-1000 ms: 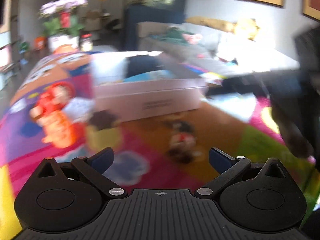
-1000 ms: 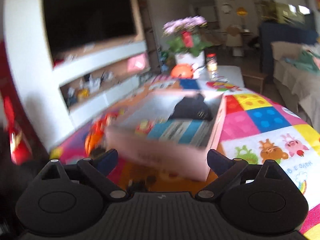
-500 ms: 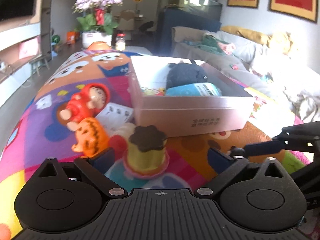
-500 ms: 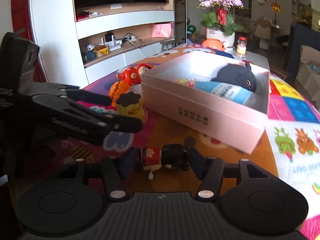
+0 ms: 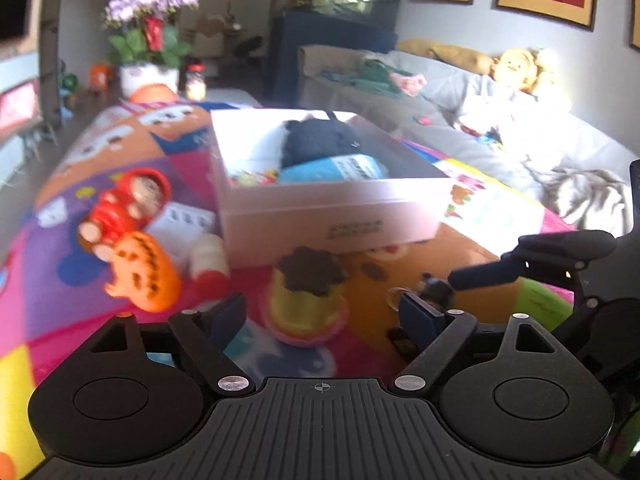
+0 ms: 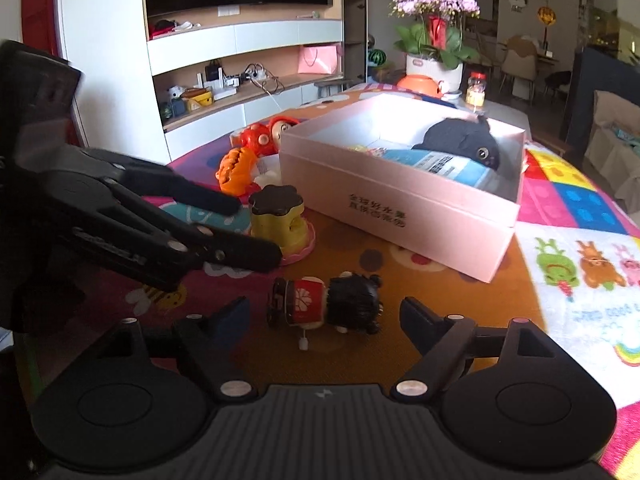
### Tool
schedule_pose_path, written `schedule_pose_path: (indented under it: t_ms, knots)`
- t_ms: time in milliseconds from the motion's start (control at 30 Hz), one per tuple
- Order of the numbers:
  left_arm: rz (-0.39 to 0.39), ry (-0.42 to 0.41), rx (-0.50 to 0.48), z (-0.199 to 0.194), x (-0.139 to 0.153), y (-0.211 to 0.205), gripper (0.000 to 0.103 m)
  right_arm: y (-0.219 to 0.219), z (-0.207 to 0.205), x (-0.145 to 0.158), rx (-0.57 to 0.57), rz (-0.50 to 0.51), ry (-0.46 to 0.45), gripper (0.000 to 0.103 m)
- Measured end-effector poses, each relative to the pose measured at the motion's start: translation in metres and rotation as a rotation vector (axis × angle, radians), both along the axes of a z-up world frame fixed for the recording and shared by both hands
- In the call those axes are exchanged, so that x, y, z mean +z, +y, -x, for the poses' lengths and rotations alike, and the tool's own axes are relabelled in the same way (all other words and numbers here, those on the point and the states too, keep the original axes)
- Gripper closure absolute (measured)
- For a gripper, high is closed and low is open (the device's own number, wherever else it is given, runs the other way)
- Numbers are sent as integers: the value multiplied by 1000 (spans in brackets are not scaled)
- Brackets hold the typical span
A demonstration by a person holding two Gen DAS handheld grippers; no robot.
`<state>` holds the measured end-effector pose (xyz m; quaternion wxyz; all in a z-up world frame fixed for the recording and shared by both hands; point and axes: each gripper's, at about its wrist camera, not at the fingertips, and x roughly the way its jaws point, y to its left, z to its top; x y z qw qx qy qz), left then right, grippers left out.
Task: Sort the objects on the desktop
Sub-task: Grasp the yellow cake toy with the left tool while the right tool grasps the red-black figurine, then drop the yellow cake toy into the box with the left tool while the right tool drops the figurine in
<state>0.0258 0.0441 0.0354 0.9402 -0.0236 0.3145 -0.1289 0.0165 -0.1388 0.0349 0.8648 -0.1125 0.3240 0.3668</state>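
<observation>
A pink box point(image 5: 332, 212) point(image 6: 404, 204) sits on the colourful mat and holds a dark plush point(image 6: 464, 142) and a blue pack point(image 6: 436, 166). My left gripper point(image 5: 322, 314) is open around a yellow toy with a dark flower lid point(image 5: 306, 296) point(image 6: 278, 216). My right gripper point(image 6: 324, 316) is open, its fingers either side of a small wind-up doll with black hair point(image 6: 326, 306) lying on the mat. A red doll point(image 5: 128, 206) and an orange toy point(image 5: 144, 276) lie left of the box.
A flower pot point(image 6: 434, 46), an orange bowl point(image 6: 420, 82) and a jar point(image 6: 476, 88) stand at the table's far end. A sofa point(image 5: 500, 128) runs along the right. A TV wall unit point(image 6: 240, 52) stands to the left.
The left gripper has moved forward so the yellow toy sits between its fingers. The right gripper's fingers have spread wider around the wind-up doll.
</observation>
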Motion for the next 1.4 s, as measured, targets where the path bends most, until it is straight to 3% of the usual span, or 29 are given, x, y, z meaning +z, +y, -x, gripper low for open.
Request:
schedule_pose_path:
  t_ms: [67,167,300,400,500,600,800,933,1067,1100,1133,1200,1300,1400]
  knots:
    - [-11,15,11,-5,-2,-2,14,6,-5,-6,-12,13,14,21]
    - [-61,19,13,-13,-7,-8,15,10,-4,-8,-21,55,-4,39]
    - [-112,45,20,-24,-17,-17,24,4,9,1,-25,86,-33,39]
    - [-163,19,-11,-14,-17,-25,42,-5,19,10,-28,97,-40,39]
    - [-185,2,-28,2,-12,-27,43,-18,31,24,-29,95,-51,39]
    - [-165,-69,-29,19,11,-24,43,-31,40,46,-54,72,-105,39]
    - [-170,-300,48,23,75,-13,43,-52,52,104,-139,-14,-290,39]
    - [-169,-340,72,-5,91,-16,43,-57,54,124,-165,-50,-359,39]
    - [-167,-296,85,-39,86,-23,41,-56,49,128,-175,-45,-362,39]
    - [-156,-274,87,-40,83,-23,34,-56,48,128,-178,-39,-360,39]
    - [-136,-266,76,-37,79,-20,24,-56,47,129,-180,-33,-362,39]
    - [-121,-262,60,-22,71,-15,13,-55,46,132,-181,-25,-375,39]
    - [-126,-224,75,5,55,-2,11,-46,33,140,-168,-22,-393,39]
    - [-80,-181,127,27,43,19,9,-22,4,146,-133,-30,-369,39]
